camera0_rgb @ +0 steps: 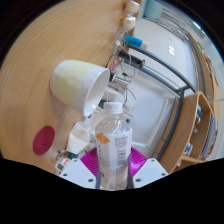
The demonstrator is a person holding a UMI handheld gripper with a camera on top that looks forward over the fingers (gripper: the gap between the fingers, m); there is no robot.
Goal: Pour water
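Between the 2 fingers at the lower middle of the frame stands a clear plastic water bottle, its white cap uppermost and its labelled body running down between the magenta pads. The gripper appears clenched on the bottle — both pads seem to press its sides, though the right pad is mostly hidden behind the label. Just above and left of the cap, in the centre-left of the frame, a white cup lies tipped, its open mouth facing right and slightly down toward the bottle. A round dark-red object sits on the pale desk at the lower left; a black wire rack crosses the upper right.

The bottle's long axis runs nearly straight up the frame, cap pointing toward the cup's rim. As the cap looks to be on, no water can leave yet — that would need attention first. To pour well, the neck should be brought over the cup's mouth, the cup set upright if it is not, and the bottle tilted slowly so the stream lands inside rather than on the desk.
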